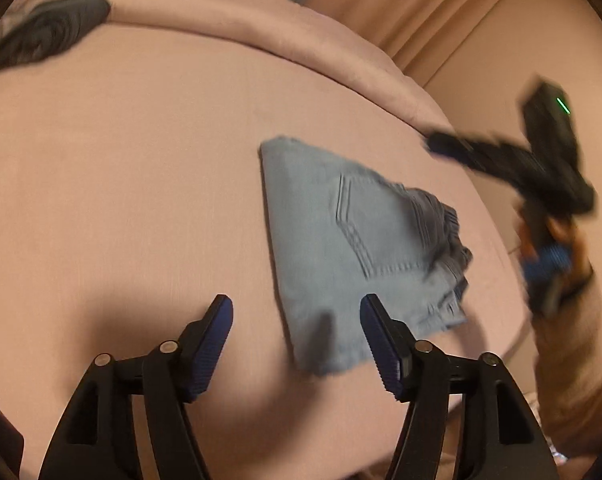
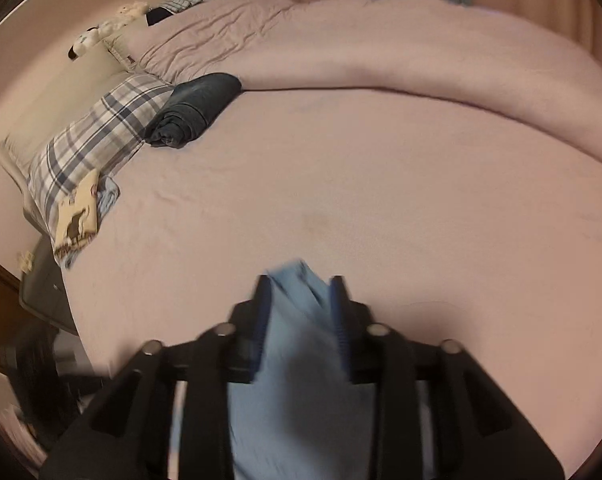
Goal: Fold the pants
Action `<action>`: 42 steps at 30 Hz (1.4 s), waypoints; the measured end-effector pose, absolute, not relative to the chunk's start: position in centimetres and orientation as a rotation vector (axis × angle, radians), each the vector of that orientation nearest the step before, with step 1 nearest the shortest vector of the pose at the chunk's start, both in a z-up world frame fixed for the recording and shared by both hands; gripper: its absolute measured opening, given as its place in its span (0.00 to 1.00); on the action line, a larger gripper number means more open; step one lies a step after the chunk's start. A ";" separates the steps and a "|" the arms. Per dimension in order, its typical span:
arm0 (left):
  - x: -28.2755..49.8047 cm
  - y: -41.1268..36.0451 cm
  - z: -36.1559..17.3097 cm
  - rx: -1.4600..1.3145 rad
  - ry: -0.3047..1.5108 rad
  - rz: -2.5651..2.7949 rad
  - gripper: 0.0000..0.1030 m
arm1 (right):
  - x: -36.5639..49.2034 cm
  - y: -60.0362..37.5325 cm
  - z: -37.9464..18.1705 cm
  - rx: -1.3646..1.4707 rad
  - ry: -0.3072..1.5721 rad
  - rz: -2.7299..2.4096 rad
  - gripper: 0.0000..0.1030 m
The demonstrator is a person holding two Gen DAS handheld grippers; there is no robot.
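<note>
The left gripper (image 1: 297, 312) hung over the pink bed sheet (image 1: 121, 180) with its jaws apart and nothing between them. Just beyond its right finger lay the folded light-blue jeans (image 1: 341, 240), back pocket up. In the right wrist view, the right gripper (image 2: 301, 284) had blue denim bunched between its blue pads (image 2: 261, 320); motion blur left it unclear whether they pressed on it. Farther off, rolled dark jeans (image 2: 193, 112) sat against a plaid pillow (image 2: 101, 132), beside the bunched pink duvet (image 2: 381, 52).
</note>
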State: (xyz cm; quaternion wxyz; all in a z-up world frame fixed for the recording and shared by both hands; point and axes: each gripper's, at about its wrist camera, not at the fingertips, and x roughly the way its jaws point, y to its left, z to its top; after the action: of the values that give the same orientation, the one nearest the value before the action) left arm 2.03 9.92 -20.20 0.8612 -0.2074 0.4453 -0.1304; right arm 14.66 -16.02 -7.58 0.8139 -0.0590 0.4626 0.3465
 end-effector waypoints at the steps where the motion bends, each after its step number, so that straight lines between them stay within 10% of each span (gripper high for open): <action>1: 2.5 9.4 -20.0 -0.413 0.934 -0.263 0.63 | 14.0 -17.4 -7.4 -0.109 0.984 0.731 0.40; 11: 5.2 7.5 -20.2 -0.327 0.960 -0.262 0.75 | 9.7 -29.6 -11.3 0.156 1.077 0.535 0.74; 42: 7.9 7.7 -22.5 -0.403 1.054 -0.272 0.79 | 8.3 -27.2 -16.7 0.343 1.229 0.597 0.75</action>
State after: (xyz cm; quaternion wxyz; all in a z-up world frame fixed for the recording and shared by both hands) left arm 7.88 7.73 -22.48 0.8363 -0.1904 0.4978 -0.1285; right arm 8.31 -27.20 -16.73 0.7619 0.1578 0.5651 0.2745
